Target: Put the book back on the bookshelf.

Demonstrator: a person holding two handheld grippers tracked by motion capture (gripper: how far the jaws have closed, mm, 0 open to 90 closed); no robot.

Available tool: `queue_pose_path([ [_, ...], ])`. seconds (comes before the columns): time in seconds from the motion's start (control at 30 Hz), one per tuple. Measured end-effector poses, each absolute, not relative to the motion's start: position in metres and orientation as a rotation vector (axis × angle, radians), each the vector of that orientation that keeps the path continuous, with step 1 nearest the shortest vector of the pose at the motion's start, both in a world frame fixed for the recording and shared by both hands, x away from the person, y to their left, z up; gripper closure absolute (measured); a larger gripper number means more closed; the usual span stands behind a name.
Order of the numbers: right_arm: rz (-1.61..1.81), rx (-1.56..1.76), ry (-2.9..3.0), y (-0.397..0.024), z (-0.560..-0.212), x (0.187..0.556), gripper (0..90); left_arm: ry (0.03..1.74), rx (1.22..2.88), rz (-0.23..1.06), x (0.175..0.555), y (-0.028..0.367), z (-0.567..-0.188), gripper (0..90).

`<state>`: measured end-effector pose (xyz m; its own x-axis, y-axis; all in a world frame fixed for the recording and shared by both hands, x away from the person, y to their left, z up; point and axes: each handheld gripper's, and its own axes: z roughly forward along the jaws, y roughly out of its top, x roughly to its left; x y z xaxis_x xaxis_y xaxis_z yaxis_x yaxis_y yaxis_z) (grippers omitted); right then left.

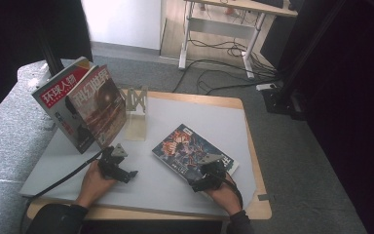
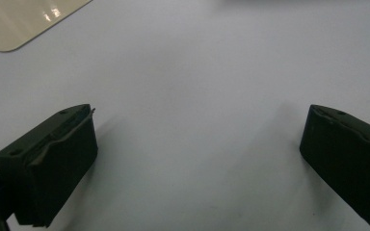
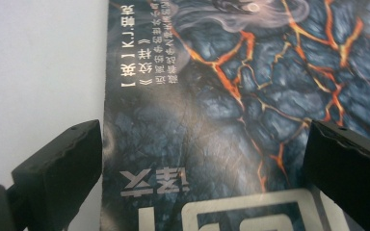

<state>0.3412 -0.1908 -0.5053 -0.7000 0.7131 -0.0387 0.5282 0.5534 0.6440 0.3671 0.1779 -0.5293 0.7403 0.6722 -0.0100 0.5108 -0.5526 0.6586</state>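
Observation:
A magazine [image 1: 187,148] with a dark blue and orange cover lies flat on the white mat [image 1: 195,114], right of centre. My right gripper [image 1: 207,178] hovers over its near corner; in the right gripper view it [image 3: 203,127] is open, its jaws standing wide apart over the cover [image 3: 231,86], the left jaw by the cover's edge. My left gripper [image 1: 121,168] is held low over bare mat at front left. In the left gripper view it [image 2: 197,115] is open with nothing between the jaws.
Two magazines [image 1: 85,105] stand tilted at the table's left, leaning by a pale stand [image 1: 136,112] whose cream base [image 2: 24,19] lies on the mat. The wooden table edge [image 1: 255,165] runs along the right. A grey padded surface [image 1: 5,131] lies to the left.

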Motion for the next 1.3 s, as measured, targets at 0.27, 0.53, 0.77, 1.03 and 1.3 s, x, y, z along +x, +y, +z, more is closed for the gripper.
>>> queue_pose_path([
  [0.27,0.887,1.091,2.455,-0.216,-0.506,0.344,0.7,0.886,2.282,0.32,0.367,0.178,-0.529,0.0],
  [0.53,0.884,1.176,2.384,-0.246,-0.507,0.35,0.7,0.886,2.283,0.32,0.367,0.178,-0.529,0.0],
  [0.77,0.886,1.202,2.359,-0.259,-0.507,0.354,1.0,0.886,2.283,0.319,0.367,0.178,-0.529,0.0],
  [1.03,0.922,1.181,2.368,-0.264,-0.495,0.346,1.6,0.886,2.286,0.318,0.368,0.178,-0.529,0.0],
  [1.3,0.94,1.212,2.284,-0.281,-0.48,0.352,1.5,0.858,2.305,0.3,0.37,0.166,-0.524,2.1],
])
